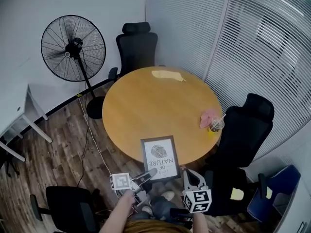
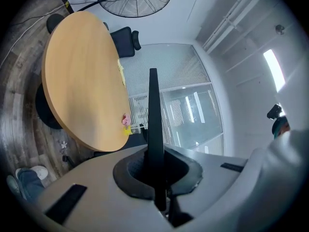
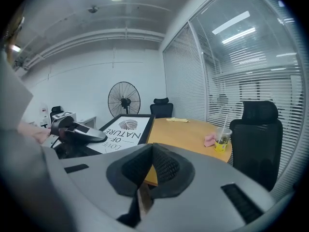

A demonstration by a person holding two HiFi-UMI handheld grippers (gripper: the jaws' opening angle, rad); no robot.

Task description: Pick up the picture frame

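The picture frame point(image 1: 160, 158), black-edged with a white print of a fingerprint and lettering, hangs tilted over the near edge of the round wooden table point(image 1: 146, 101). My left gripper point(image 1: 150, 173) is shut on its near left corner. In the left gripper view the picture frame point(image 2: 153, 105) stands edge-on as a thin dark bar pinched in the left gripper point(image 2: 155, 153). My right gripper point(image 1: 185, 174) sits by the frame's near right corner. The right gripper point(image 3: 151, 151) has its pads together. The picture frame point(image 3: 123, 128) lies to its left, where the left gripper point(image 3: 77, 133) holds it.
On the table's right side stand a plastic cup with a straw point(image 1: 216, 125) and a pink cloth point(image 1: 209, 115); a yellow cloth point(image 1: 167, 75) lies at the far edge. Black office chairs point(image 1: 137, 45) point(image 1: 248, 125) point(image 1: 68, 208) ring the table. A floor fan point(image 1: 73, 47) and a white desk point(image 1: 12, 106) stand at left.
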